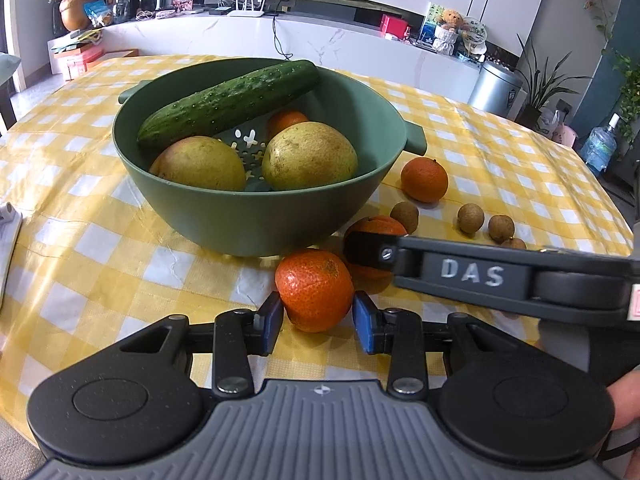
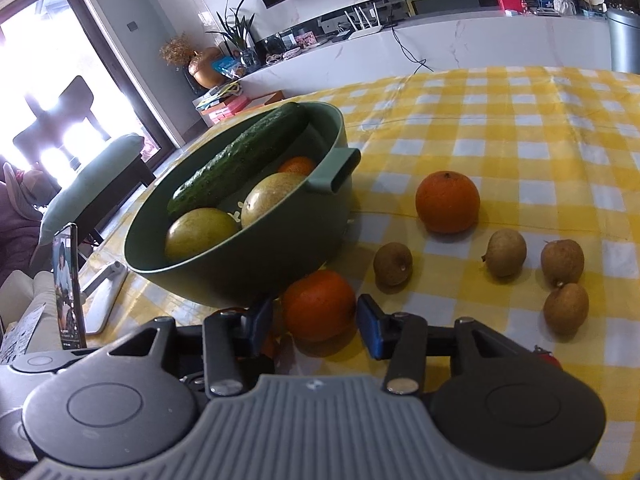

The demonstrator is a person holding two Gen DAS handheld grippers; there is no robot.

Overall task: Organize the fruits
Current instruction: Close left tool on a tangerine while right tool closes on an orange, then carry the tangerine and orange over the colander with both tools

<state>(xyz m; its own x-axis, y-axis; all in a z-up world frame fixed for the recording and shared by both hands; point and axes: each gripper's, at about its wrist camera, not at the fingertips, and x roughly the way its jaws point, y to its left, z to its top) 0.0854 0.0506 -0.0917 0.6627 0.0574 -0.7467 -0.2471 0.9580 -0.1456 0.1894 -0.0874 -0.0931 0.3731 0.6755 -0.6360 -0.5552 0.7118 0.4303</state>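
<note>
Tangerine (image 1: 315, 289) between pads of left hand-held gripper (image 1: 318, 317) — jaws apart.

yellow checked tablecloth (image 1: 100, 216) on the table, wifi router (image 1: 248, 10) and teddy bear (image 1: 451, 20) on the marble counter behind, silver bin (image 1: 494, 86), phone on a stand (image 2: 69, 292) at the left

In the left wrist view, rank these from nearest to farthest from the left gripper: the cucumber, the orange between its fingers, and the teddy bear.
From the left gripper:
1. Orange, between the fingers.
2. Cucumber, lying across the green bowl.
3. Teddy bear, on the far counter, right.
</note>
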